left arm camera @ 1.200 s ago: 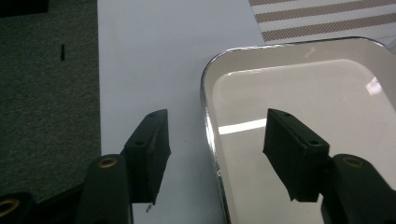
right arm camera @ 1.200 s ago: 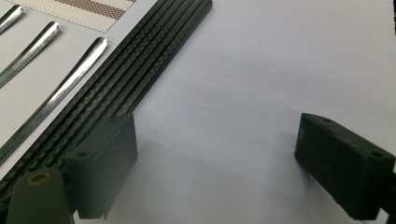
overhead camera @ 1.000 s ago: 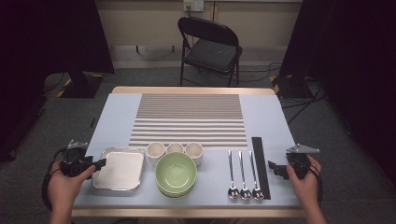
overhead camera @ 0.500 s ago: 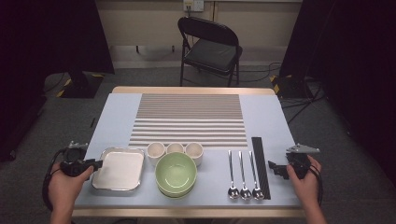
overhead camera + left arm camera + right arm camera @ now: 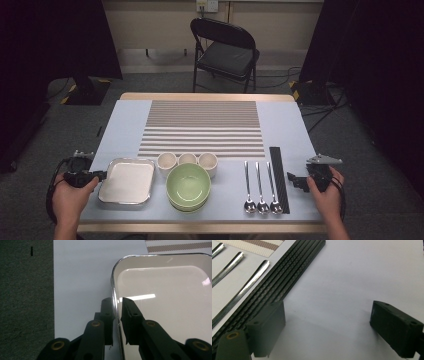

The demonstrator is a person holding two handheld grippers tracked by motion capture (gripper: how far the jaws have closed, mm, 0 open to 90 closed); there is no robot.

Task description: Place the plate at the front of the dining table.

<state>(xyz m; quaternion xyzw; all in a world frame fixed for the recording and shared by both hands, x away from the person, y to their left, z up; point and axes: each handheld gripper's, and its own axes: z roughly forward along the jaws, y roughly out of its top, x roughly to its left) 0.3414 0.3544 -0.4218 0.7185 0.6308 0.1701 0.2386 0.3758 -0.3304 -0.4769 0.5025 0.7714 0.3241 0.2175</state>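
1. Now the left gripper straddles the left rim of the metal tray at the table's near left; its jaws have just been closing and nearly pinch the rim.
2. Meanwhile the right gripper rests with jaws spread wide beside the black chopsticks.

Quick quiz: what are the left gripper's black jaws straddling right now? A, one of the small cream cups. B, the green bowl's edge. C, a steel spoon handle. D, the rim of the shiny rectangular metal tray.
D: in the left gripper view, the left gripper has one jaw on each side of the shiny rectangular metal tray rim, nearly closed on it.
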